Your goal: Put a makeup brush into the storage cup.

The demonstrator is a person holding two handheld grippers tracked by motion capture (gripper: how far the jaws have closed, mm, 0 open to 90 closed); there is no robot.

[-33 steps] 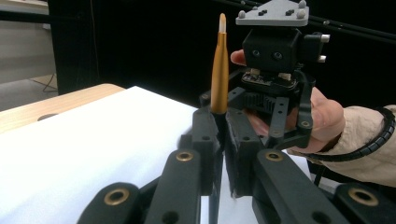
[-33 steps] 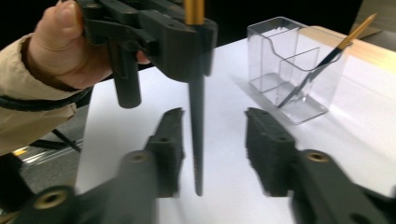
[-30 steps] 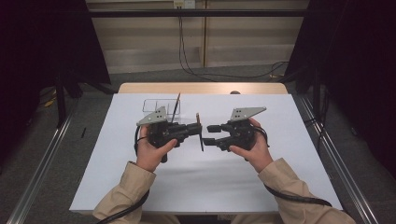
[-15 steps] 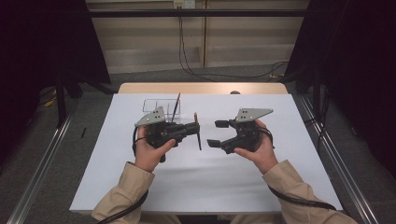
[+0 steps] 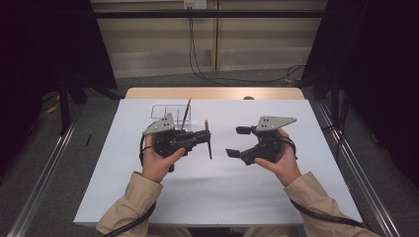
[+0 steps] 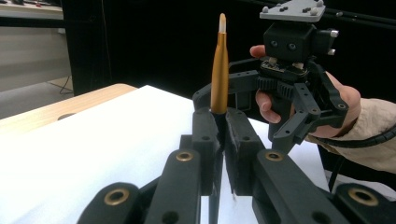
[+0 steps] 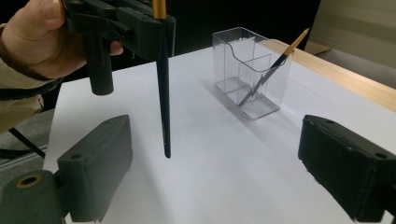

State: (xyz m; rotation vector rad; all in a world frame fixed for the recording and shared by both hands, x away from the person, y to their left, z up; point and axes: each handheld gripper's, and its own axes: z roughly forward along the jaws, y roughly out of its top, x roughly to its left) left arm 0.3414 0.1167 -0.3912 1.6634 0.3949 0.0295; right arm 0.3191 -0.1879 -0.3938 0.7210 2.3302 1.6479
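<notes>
While left tool (image 5: 203,137) stayed clamped on paintbrush (image 7: 162,100), brush hung upright above white-covered counter (image 5: 207,197), gold ferrule and pale tip up, dark handle end down, clear of sheet. Right tool (image 5: 235,141) stood just beside, apart from brush; its jaws had just been opening, now spread wide, nothing between them. Clear plastic holder (image 7: 250,74) sat farther back on counter, second brush (image 7: 275,63) leaning inside one compartment, tip past rim.
</notes>
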